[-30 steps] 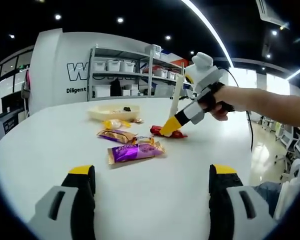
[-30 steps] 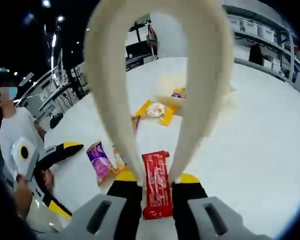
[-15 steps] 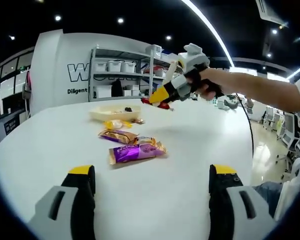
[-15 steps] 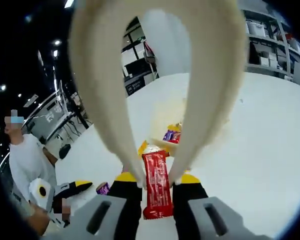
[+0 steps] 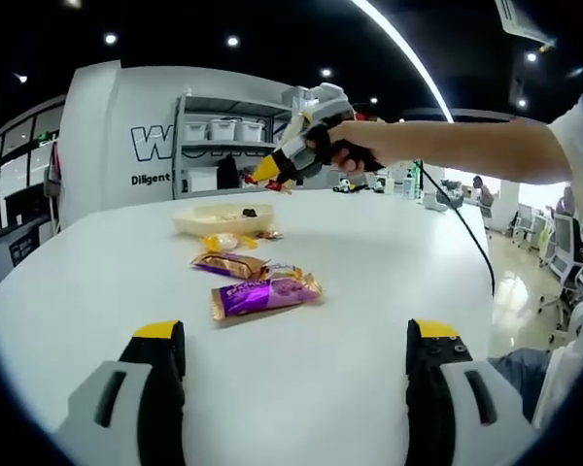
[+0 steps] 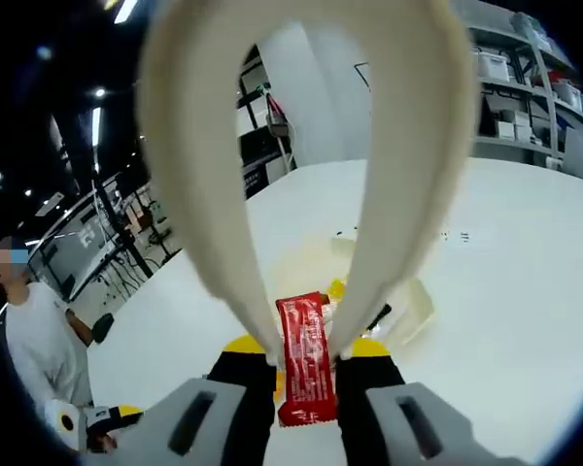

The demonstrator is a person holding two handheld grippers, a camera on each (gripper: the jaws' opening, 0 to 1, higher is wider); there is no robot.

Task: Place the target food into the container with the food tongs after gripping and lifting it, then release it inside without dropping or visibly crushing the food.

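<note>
One bar [image 6: 305, 354] pinched in tongs [image 6: 301, 146], right claw [image 6: 304, 374] clamped | moved over tray [image 5: 222, 216] since lift | left claw [image 5: 296, 354] open, idle | release next.

in the right gripper view the cream food tongs [image 6: 301, 146] are blurred and cut off by the top edge, and they hide much of the pale container [image 6: 408, 311] behind the red snack packet [image 6: 304, 357], whose print is too blurred to read; in the left gripper view the wall lettering [image 5: 151, 146] is cut by the shelf rack [image 5: 233, 146]
</note>
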